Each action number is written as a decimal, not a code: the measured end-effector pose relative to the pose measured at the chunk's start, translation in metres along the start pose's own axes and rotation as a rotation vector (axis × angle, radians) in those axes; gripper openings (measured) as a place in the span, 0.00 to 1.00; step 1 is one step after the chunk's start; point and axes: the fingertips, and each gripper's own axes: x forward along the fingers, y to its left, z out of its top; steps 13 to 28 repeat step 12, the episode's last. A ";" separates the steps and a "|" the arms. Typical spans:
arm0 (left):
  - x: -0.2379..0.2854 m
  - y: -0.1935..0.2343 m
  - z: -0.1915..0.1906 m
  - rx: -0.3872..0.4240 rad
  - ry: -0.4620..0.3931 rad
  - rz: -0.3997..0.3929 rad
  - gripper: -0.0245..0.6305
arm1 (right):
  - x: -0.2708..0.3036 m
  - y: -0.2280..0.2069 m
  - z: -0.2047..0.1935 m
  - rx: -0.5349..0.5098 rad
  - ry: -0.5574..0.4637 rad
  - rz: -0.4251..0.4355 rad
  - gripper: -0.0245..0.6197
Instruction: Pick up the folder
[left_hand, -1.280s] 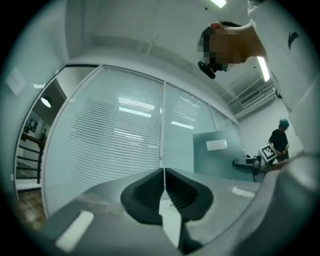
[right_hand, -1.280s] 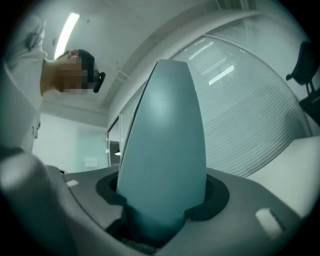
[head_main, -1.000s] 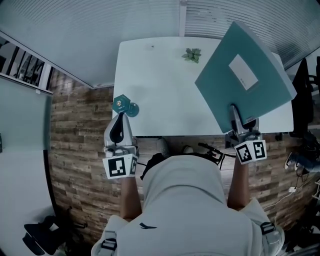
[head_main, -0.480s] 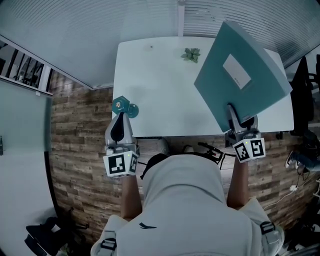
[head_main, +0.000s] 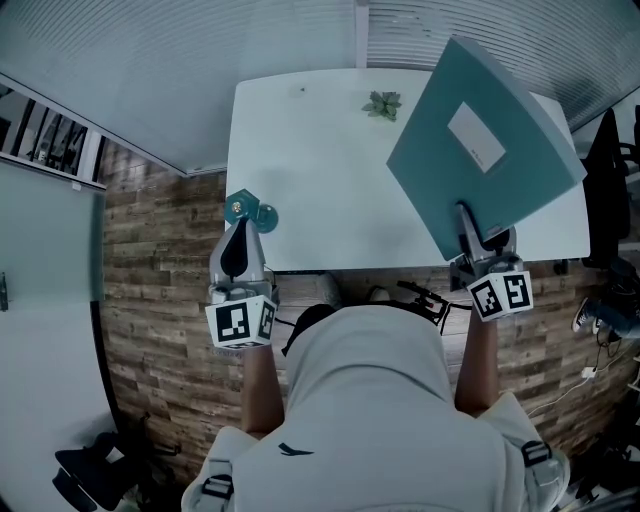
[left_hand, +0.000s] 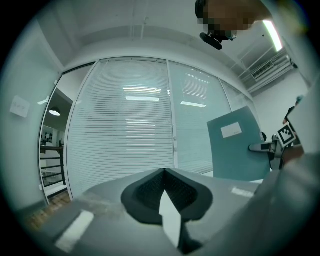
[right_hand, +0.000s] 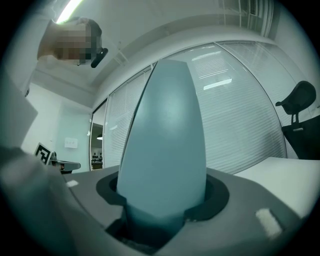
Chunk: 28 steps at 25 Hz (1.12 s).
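A teal folder (head_main: 485, 150) with a white label is lifted off the white table (head_main: 310, 160) and stands tilted above its right half. My right gripper (head_main: 477, 235) is shut on the folder's near edge. In the right gripper view the folder (right_hand: 165, 150) rises straight up from between the jaws and fills the middle. My left gripper (head_main: 236, 232) is shut on nothing, held level at the table's near left corner. In the left gripper view its closed jaws (left_hand: 165, 192) point at the blinds, and the folder (left_hand: 235, 145) shows at the right.
A small green plant (head_main: 383, 105) sits at the table's far edge. A teal round object (head_main: 247, 211) lies at the table's near left corner, just beyond my left gripper. Window blinds close off the far side. A black chair (head_main: 605, 170) stands right of the table.
The folder has tipped slightly, its top edge shifting a little left. Both grippers have stayed almost in place.
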 end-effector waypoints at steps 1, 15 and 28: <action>0.000 0.000 0.000 -0.001 0.000 -0.001 0.04 | 0.000 0.000 0.000 0.001 0.001 0.001 0.48; -0.001 0.000 -0.010 -0.005 0.022 -0.009 0.04 | 0.002 0.004 -0.006 0.001 0.024 0.010 0.48; -0.001 0.000 -0.010 -0.005 0.022 -0.009 0.04 | 0.002 0.004 -0.006 0.001 0.024 0.010 0.48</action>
